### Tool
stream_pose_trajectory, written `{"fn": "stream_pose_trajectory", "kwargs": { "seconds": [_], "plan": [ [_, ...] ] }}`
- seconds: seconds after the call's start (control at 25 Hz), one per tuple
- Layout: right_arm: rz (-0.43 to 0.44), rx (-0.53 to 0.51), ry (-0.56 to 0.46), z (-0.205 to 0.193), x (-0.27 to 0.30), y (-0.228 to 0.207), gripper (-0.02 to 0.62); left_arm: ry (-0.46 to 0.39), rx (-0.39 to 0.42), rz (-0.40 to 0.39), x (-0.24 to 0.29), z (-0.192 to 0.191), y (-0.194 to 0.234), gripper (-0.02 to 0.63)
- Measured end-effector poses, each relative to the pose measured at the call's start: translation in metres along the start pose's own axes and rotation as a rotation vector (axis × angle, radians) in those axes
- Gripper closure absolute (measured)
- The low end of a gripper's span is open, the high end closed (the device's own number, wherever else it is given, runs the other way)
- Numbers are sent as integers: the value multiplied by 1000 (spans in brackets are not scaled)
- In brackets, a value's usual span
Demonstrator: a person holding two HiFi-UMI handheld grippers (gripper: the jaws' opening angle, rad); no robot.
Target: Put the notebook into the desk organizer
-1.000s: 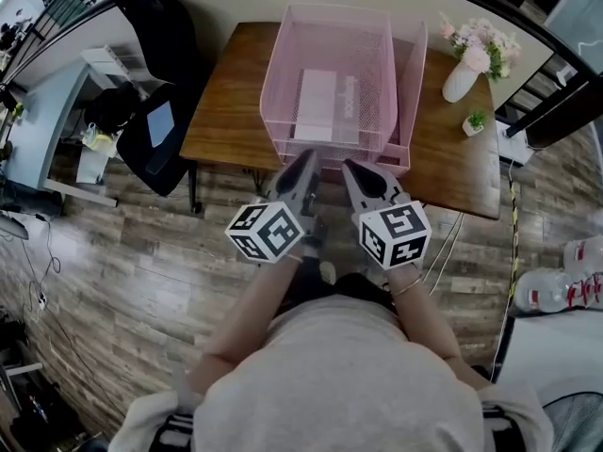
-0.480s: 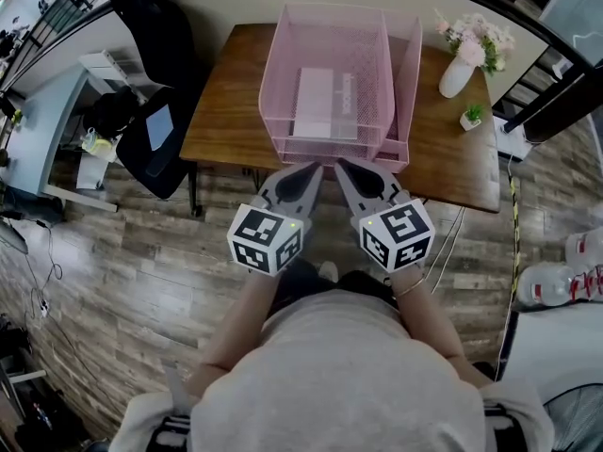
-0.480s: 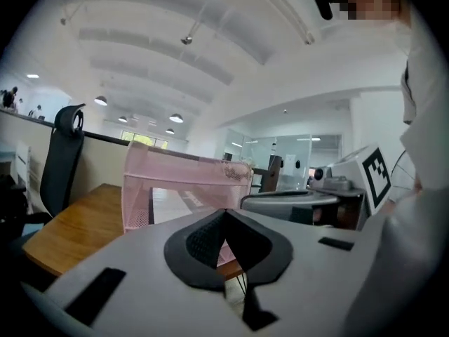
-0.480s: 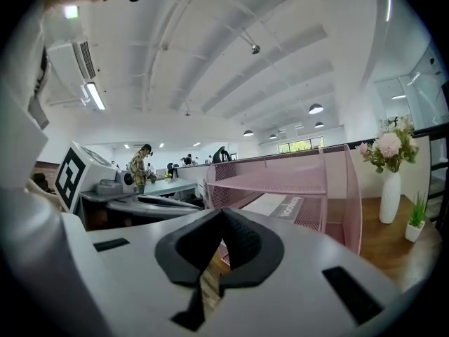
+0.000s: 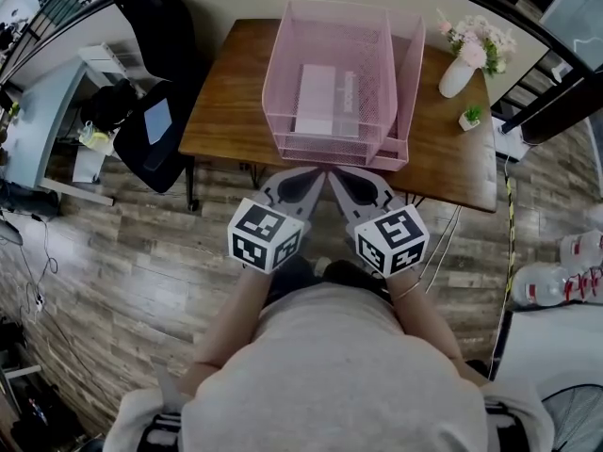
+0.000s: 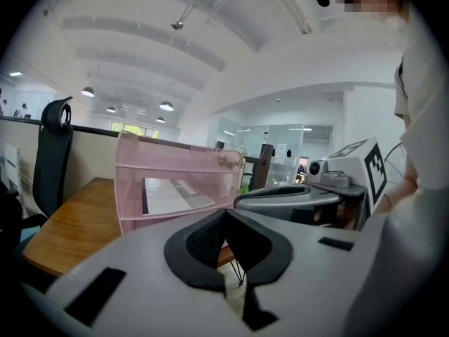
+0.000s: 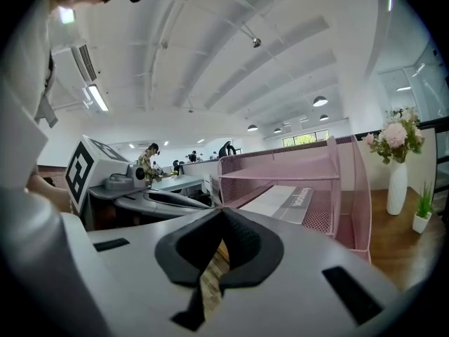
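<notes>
Tip to tip on the left gripper (image 6: 224, 211): dark ridged fingers (image 6: 202, 239) met at their points with nothing between them, after just having been closing and then easing a hair apart. Same on the right gripper (image 7: 222, 209): fingers (image 7: 243, 243) drawn together at the tips, empty, only wood-plank floor (image 5: 141, 252) seen through the slot behind them. From the head view, left gripper (image 5: 317, 173) and right gripper (image 5: 332, 174) side by side, noses nearly touching, held off the near edge of the wooden table (image 5: 226, 111) and aimed at the pink wire-mesh desk organizer (image 5: 283, 64). Inside the organizer's lower tray, flat and square to the walls, the white notebook (image 5: 320, 102) (grey band with print along its right side, too small to read), well apart from both grippers. To the right of the organizer on the table, a white vase (image 5: 459, 79) of pink flowers and, nearer the edge, a small potted plant (image 5: 472, 121). Left of the table, a black office chair (image 5: 155, 111).
</notes>
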State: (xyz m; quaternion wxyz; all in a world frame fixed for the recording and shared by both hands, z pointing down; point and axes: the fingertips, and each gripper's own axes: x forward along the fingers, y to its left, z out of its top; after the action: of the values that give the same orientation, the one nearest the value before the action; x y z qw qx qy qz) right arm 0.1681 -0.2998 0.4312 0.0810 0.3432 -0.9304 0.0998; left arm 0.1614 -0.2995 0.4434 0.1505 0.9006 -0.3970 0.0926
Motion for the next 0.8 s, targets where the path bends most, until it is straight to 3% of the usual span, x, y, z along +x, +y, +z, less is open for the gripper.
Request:
{"fn": "stream_pose_trajectory", "kwargs": {
  "seconds": [0.4,0.8],
  "plan": [
    [34,12,1,-2,-1,-4,589,-29,-54,59,3,-1,2,597],
    [-5,-8,-1,-5,-14,-13,589,-58,-106,71,1,-6,-2,597]
  ]
}}
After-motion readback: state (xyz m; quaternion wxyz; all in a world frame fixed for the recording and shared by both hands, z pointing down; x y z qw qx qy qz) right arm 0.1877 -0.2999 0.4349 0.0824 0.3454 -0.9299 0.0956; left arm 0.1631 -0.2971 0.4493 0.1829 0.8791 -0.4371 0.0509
